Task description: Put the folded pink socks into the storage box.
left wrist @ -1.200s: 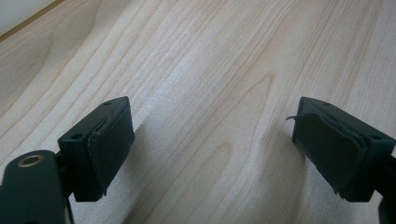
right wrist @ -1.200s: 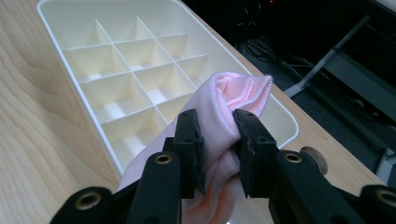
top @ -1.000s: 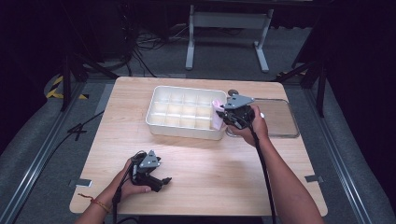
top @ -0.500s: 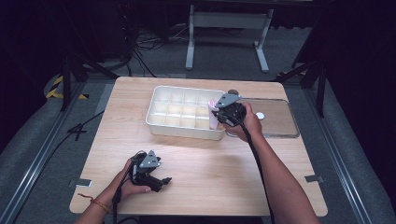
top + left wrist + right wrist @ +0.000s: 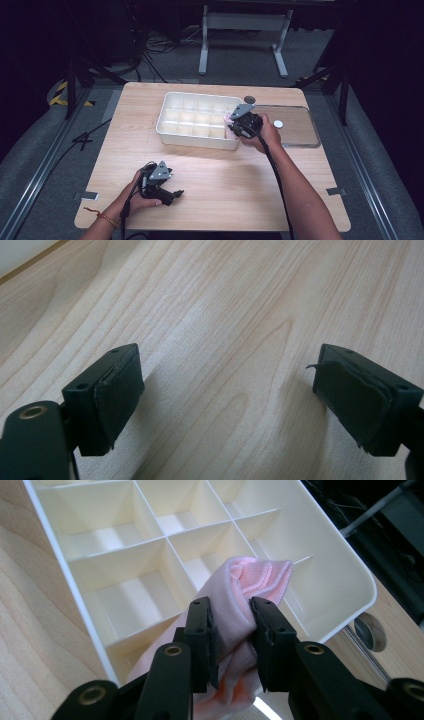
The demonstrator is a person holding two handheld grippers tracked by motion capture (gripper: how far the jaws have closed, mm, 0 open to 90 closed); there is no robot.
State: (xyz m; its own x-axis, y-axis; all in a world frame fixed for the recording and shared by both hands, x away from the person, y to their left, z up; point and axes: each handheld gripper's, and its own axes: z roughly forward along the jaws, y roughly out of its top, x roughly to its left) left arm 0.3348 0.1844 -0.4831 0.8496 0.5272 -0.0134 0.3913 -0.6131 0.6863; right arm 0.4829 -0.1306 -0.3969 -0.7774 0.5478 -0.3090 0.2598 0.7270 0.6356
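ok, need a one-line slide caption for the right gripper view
Right gripper pinches a folded pink cloth over the corner compartments of the white divided tray on the wooden table.

Bunched pink cloth [image 5: 235, 610] over the white divided tray's [image 5: 345, 570] end compartments

The light wooden table [image 5: 215, 200] with rounded corners fills the middle of the high view. At its right edge, right of centre in the frame, lies a flat clear plastic lid [image 5: 300, 134] with a small white round disc [image 5: 278, 124] on it. A small dark round hole [image 5: 249, 100] sits near the table's far edge. A grey metal stand [image 5: 245, 30] occupies the top centre, on dark floor.
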